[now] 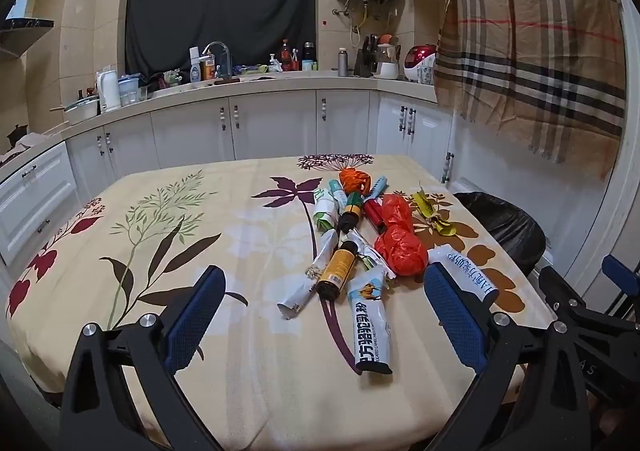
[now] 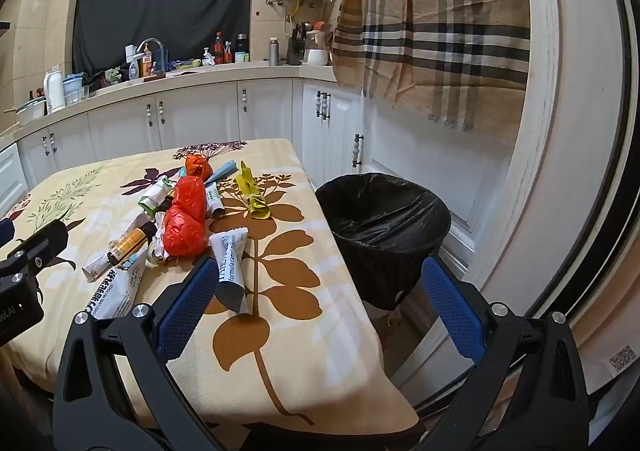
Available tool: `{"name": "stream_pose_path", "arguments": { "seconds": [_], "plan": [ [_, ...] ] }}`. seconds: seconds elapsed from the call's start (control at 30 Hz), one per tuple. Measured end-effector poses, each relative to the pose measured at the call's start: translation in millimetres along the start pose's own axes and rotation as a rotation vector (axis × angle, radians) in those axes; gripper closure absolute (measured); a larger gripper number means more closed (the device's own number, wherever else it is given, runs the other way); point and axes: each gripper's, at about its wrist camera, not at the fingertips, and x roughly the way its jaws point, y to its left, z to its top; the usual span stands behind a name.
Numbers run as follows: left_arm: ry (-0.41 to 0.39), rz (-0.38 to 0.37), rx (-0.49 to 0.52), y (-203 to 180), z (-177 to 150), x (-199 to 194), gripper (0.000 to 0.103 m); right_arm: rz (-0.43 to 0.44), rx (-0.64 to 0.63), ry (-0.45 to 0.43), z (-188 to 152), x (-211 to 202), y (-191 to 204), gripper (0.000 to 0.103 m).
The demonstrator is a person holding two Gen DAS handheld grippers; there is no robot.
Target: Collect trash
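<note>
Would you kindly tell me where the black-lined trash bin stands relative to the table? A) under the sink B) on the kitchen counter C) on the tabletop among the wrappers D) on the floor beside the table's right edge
D: the black-lined trash bin stands on the floor just off the right edge of the table, apart from the litter.

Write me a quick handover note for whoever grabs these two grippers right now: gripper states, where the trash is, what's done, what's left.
Left gripper: open, empty, hovering over the near edge of the table.
Right gripper: open, empty, at the table's corner nearest the bin.
Trash pile sits mid-table: orange bags, brown bottle, white sachets, yellow wrapper.
Black-lined bin stands on the floor beside the table; no trash visible in the part of it that shows.
Done: nothing visibly collected yet.
Left: move every piece into the bin.
</note>
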Motion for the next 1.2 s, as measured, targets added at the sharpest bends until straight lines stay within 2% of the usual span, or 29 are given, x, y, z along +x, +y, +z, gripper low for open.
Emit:
{"name": "stream_pose_path", "arguments": {
  "seconds": [0.1, 0.13, 0.37, 1.2],
  "plan": [
    [0.004, 0.005, -0.006, -1, 0, -2, 0.006, -0.002, -0.001, -0.003, 1, -1, -1, 0.004],
    [0.029, 0.006, -0.008, -1, 2, 3, 0.006, -0.002, 0.000, -0.004, 1, -1, -2, 0.004],
    [0.020, -0.005, -0.035, 13, 3, 7, 0.006, -0.004, -0.003, 0.001, 1, 1, 2, 0.004],
    [0.020, 0.011, -0.029, 12, -7, 3, 0.006, -0.003, 0.006, -0.006, 3, -1, -2, 0.004]
  ]
}}
